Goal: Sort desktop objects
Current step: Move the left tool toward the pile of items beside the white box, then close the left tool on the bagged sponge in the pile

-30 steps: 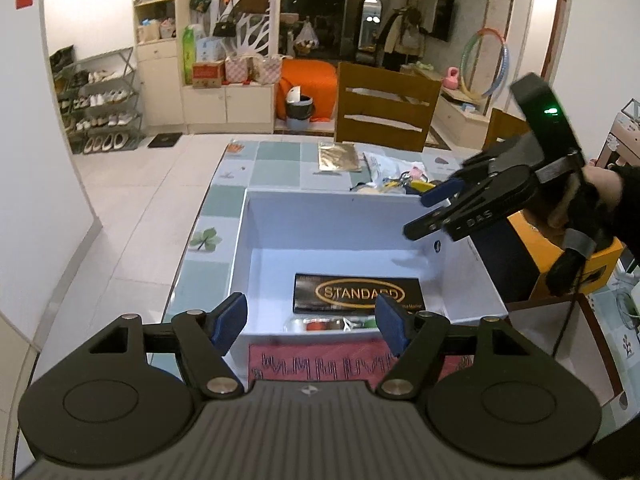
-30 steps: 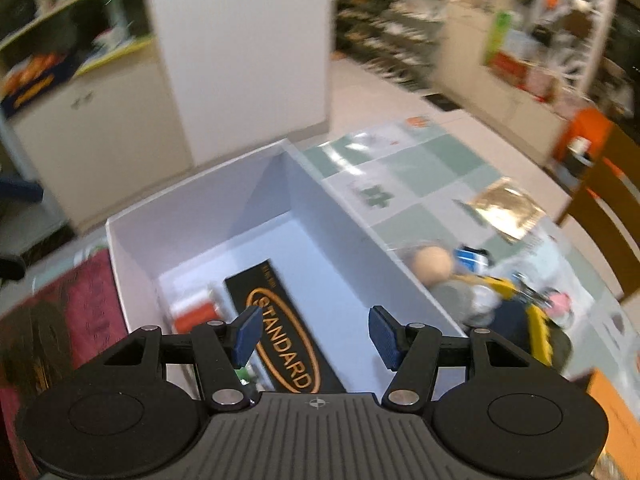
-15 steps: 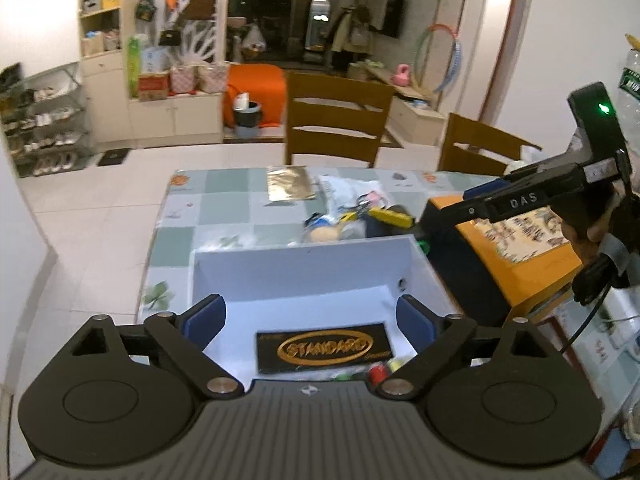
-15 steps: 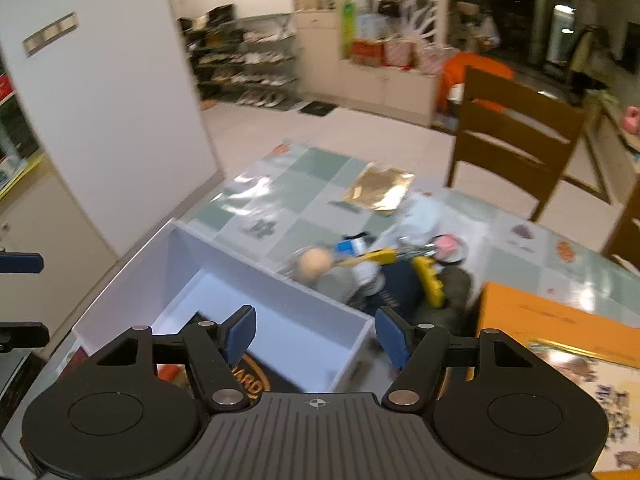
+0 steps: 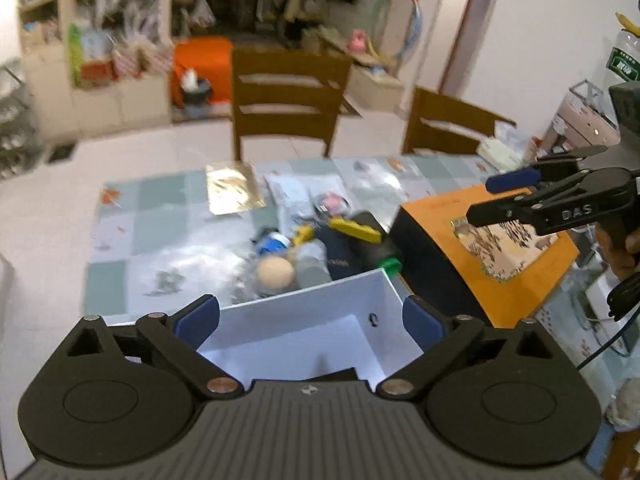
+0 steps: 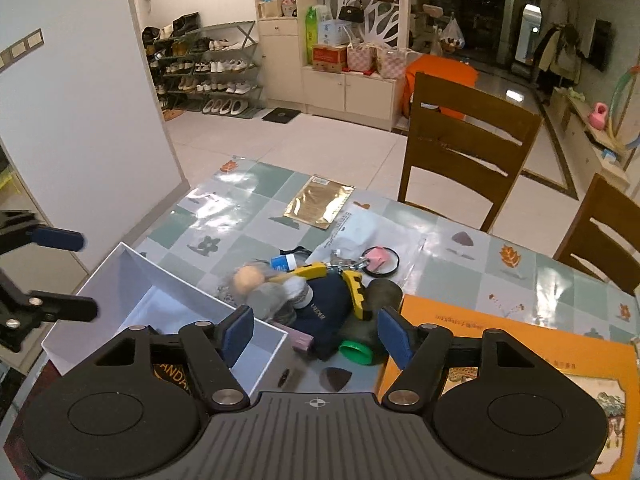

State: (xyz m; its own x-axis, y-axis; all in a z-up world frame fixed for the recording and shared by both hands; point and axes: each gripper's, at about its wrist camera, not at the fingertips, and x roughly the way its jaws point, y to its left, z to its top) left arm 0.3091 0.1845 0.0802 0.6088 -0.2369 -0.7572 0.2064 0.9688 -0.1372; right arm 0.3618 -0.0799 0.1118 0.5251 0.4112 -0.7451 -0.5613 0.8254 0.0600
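A white open box (image 5: 304, 300) (image 6: 132, 276) stands at the near edge of the table, with a black "STANDARD" pack (image 6: 172, 376) inside. Beyond it lies a pile of small objects: a tan ball (image 6: 248, 278) (image 5: 275, 273), a blue-capped tube (image 6: 282, 262), a yellow-and-black tool (image 6: 356, 292), a dark pouch (image 6: 324, 312), a green cap (image 6: 356, 352) and a pink-centred ring (image 6: 378, 258). My left gripper (image 5: 310, 320) is open and empty above the box. My right gripper (image 6: 316, 334) is open and empty above the pile's near edge; it also shows in the left wrist view (image 5: 496, 200).
An orange-topped black box (image 6: 508, 348) (image 5: 480, 252) sits to the right of the pile. A gold foil packet (image 6: 318, 202) and a white bag (image 6: 356, 228) lie farther back on the checked tablecloth. Two wooden chairs (image 6: 464, 148) stand at the far edge.
Both grippers have swung up and away from the box interior toward the pile. The left view now shows only the box's far corner. Both stayed open and empty.
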